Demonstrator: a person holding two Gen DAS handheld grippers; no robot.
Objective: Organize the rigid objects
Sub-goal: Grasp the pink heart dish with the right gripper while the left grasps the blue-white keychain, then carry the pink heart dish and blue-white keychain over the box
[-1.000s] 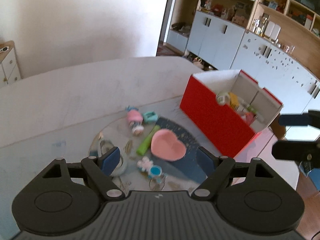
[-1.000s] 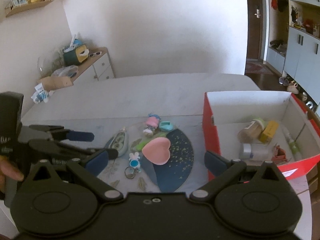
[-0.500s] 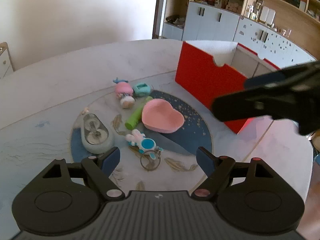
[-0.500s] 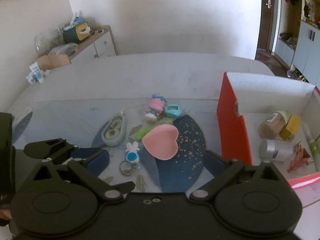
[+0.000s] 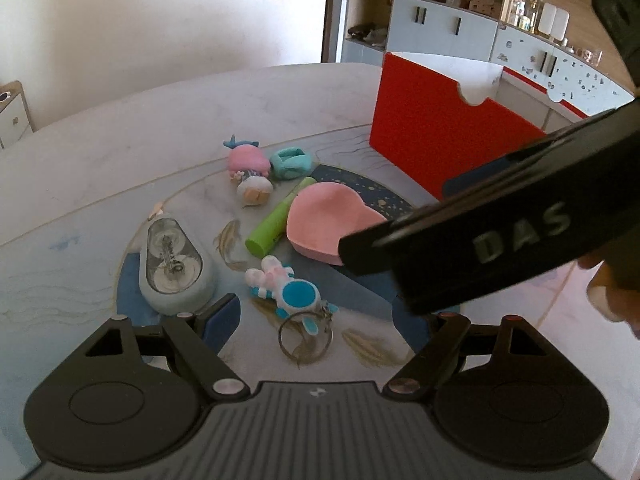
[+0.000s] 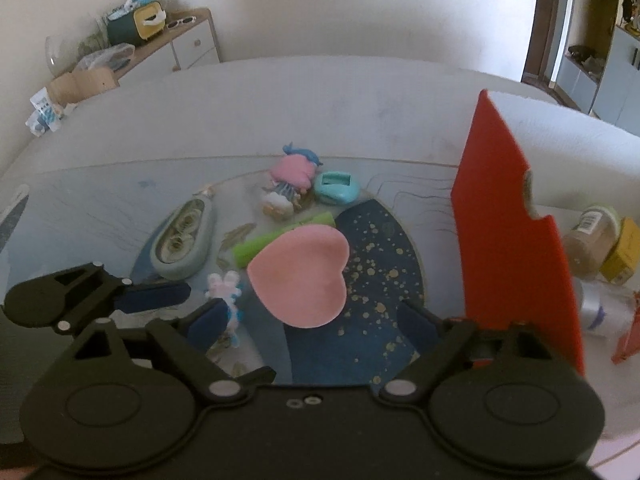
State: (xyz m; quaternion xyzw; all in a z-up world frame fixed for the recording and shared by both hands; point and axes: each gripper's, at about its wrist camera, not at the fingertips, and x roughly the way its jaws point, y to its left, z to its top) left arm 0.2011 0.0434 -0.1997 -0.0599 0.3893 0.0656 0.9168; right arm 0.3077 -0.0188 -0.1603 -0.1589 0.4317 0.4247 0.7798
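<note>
A pink heart-shaped dish [image 5: 326, 220] [image 6: 300, 276] lies on the round mat next to a green tube [image 5: 276, 220], a pink-haired doll [image 5: 248, 172], a teal holder [image 5: 290, 162], a grey-blue tape dispenser [image 5: 172, 260] and a blue-and-white rabbit keychain [image 5: 288, 292]. My left gripper [image 5: 320, 320] is open and empty just before the keychain. My right gripper [image 6: 312, 324] is open and empty, low over the mat with the heart dish just ahead of its fingers. The right gripper's body crosses the left wrist view at the right.
A red-and-white box [image 5: 436, 136] [image 6: 512, 240] stands right of the mat, holding jars and small items [image 6: 592, 240]. The grey table [image 5: 120, 128] extends to the far side. A cabinet with clutter [image 6: 160, 44] stands at the back left, cupboards [image 5: 440, 28] at the back right.
Both grippers have moved down and forward toward the toys on the mat. The right gripper has closed in on the heart dish and now fills the right of the left wrist view.
</note>
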